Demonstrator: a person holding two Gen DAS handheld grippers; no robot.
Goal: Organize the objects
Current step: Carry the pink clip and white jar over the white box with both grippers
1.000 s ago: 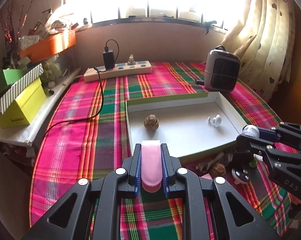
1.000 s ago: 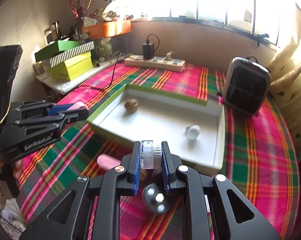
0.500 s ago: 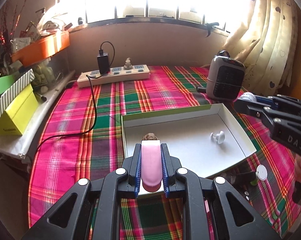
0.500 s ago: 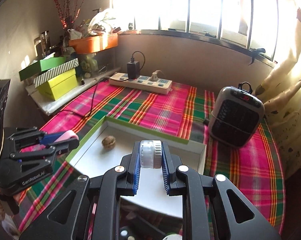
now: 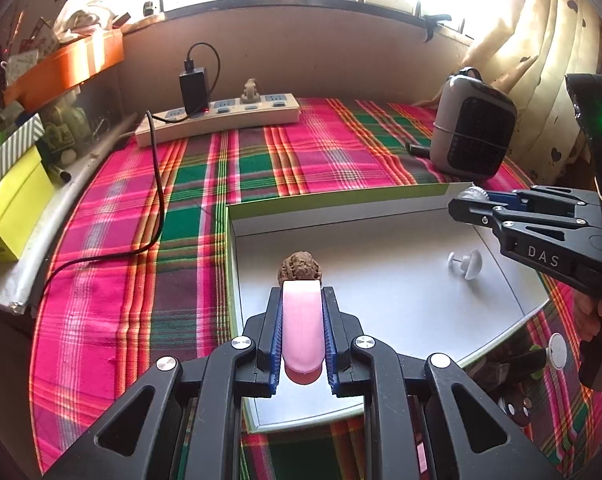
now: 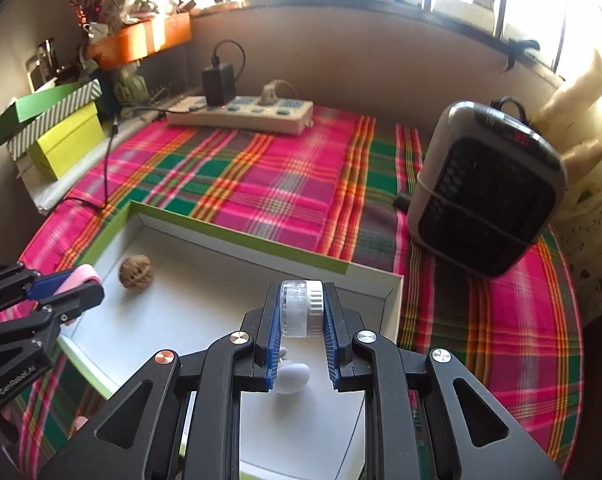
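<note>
Your left gripper [image 5: 303,312] is clamped on a pink oblong piece [image 5: 302,326], held lengthwise between the blue pads. It hangs over the near-left part of the white tray [image 5: 381,304], and the piece's tip lines up with the walnut [image 5: 299,269] lying on the tray floor just beyond. Your right gripper [image 6: 302,312] is closed on a small clear-and-white ribbed cap [image 6: 301,308] and hangs over the tray's right half, above a white mushroom-shaped knob [image 6: 293,376] on the floor.

The step in hand looks like setting both pieces down in the tray.

- Lower each gripper until its load is just above the tray floor before you let go — the cap is round and will likely roll if dropped.
- Aim for bare floor. Keep the pink piece clear of the walnut and the cap clear of the knob.
- Keep the two grippers well apart over the tray; release one at a time if the space tightens.
- Open the jaws fully, then lift straight up.

More small items lie on the plaid tablecloth [image 5: 141,272] in front of the tray — leave them for the next pass.
</note>
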